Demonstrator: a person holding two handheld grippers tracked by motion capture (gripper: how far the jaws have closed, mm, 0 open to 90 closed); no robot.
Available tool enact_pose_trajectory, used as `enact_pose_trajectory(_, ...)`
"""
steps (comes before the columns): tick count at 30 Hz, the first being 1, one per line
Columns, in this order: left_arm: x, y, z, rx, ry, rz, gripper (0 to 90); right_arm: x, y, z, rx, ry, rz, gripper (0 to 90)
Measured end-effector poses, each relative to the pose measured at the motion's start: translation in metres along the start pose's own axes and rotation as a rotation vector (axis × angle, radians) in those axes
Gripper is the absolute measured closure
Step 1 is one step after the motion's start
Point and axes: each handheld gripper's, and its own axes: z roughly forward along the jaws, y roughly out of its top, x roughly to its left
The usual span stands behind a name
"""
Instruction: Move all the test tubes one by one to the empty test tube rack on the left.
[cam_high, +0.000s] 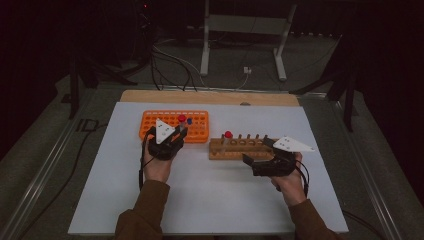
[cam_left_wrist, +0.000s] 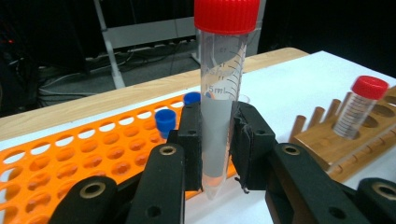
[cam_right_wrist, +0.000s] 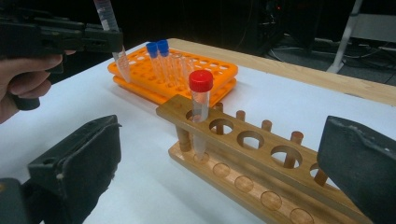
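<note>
My left gripper (cam_left_wrist: 217, 154) is shut on a clear red-capped tube (cam_left_wrist: 223, 88), held upright just above the near edge of the orange rack (cam_left_wrist: 70, 154). In the high view this gripper (cam_high: 181, 131) hovers over the orange rack (cam_high: 150, 120). Two blue-capped tubes (cam_left_wrist: 164, 120) stand in that rack. A wooden rack (cam_high: 240, 148) lies to the right and holds one red-capped tube (cam_right_wrist: 201, 109) in its end hole. My right gripper (cam_right_wrist: 219, 182) stands open beside the wooden rack (cam_right_wrist: 252, 154), nothing between its pads; it (cam_high: 257, 159) sits at the rack's near side.
A white mat (cam_high: 210, 195) covers the wooden tabletop (cam_high: 210, 96). Beyond the table's far edge are a white stand's legs (cam_high: 240, 45) and cables (cam_high: 170, 65) on the floor. Several holes of the wooden rack stand free.
</note>
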Motion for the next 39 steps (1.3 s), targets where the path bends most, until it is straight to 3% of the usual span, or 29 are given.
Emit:
enact_pose_trajectory(13,0.013,-0.002,0.005,0.001,0.054,-0.019,75.4,0.000,-0.001,0.000,-0.001,-0.005,0.004,0.0)
enact_pose_trajectory(22,0.018,-0.004,0.013,0.005,0.081,-0.010,75.4,-0.001,-0.002,0.000,-0.006,-0.003,0.008,0.0)
enact_pose_trajectory(39,0.024,-0.010,0.031,0.013,0.133,-0.051,75.4,0.000,-0.003,0.001,-0.004,0.003,0.014,0.0)
